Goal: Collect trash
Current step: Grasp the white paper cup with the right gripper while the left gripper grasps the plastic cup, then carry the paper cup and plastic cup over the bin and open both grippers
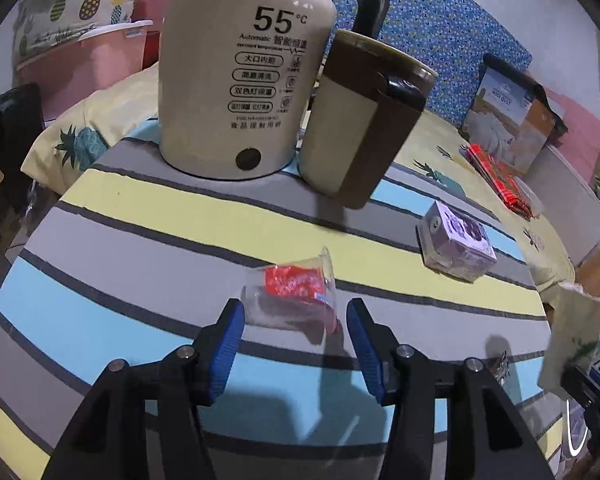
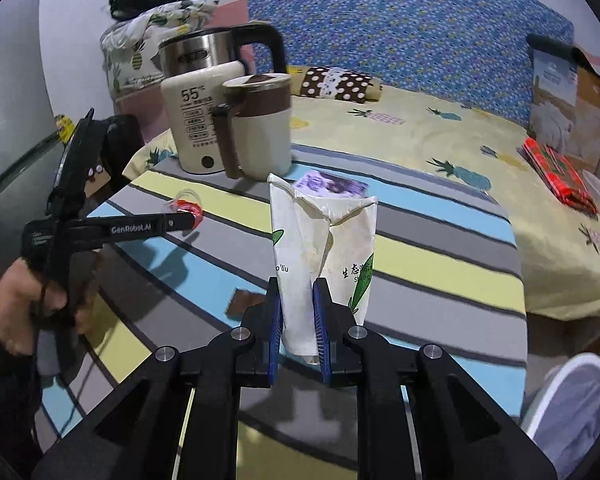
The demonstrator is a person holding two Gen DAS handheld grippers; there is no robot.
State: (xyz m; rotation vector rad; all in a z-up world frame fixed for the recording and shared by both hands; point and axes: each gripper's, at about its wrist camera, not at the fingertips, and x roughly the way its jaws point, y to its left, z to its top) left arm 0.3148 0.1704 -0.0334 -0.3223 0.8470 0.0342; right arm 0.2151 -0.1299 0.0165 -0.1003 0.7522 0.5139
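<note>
A clear plastic wrapper with a red label (image 1: 296,294) lies on the striped tablecloth (image 1: 140,240). My left gripper (image 1: 296,320) is open, its blue fingers on either side of the wrapper's near end. In the right wrist view the left gripper's tip sits at the same wrapper (image 2: 186,206). My right gripper (image 2: 298,304) is shut on a crumpled white tissue pack with green print (image 2: 324,248), held upright above the table. That pack shows at the right edge of the left wrist view (image 1: 572,332).
A cream warmer marked 55 °C (image 1: 244,76), a steel kettle (image 2: 208,50) and a cream-brown mug (image 1: 364,120) stand at the table's far side. A purple packet (image 1: 456,244) lies right. A red packet (image 1: 496,178) lies on the bed. A white bin (image 2: 572,400) stands low right.
</note>
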